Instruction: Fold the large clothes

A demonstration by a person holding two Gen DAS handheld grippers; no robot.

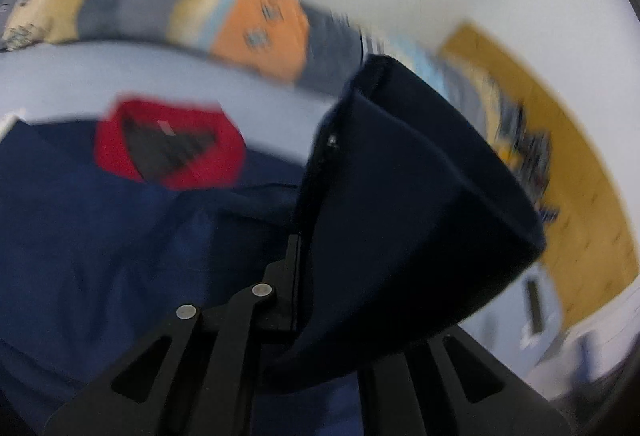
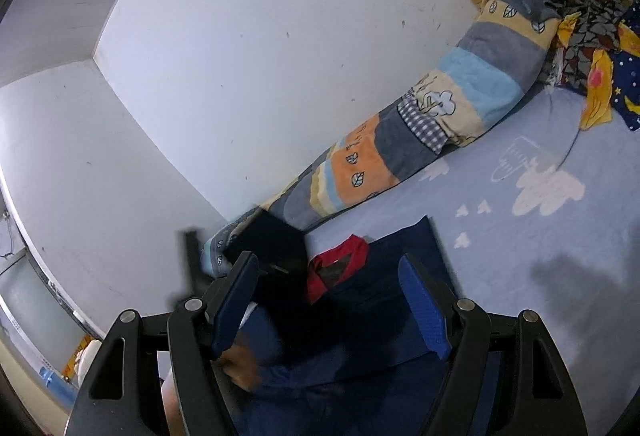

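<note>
I read no legible writing. My left gripper [image 1: 308,276] pinches a fold of the navy-blue woven garment with red collar [image 2: 360,300], which lies on the pale-blue cloud-print bedsheet [image 2: 520,236]. My right gripper [image 2: 328,300] hangs spread, empty, above it.

A large navy-blue fabric garment [image 2: 384,300] with a red-lined collar [image 2: 340,260] is spread on a light-blue bed sheet [image 2: 520,236], just beside a striped rolled blanket. One dark sleeve [image 1: 400,196] is lifted off the sheet and folded over toward the collar; its hemmed cuff hangs open.
</note>
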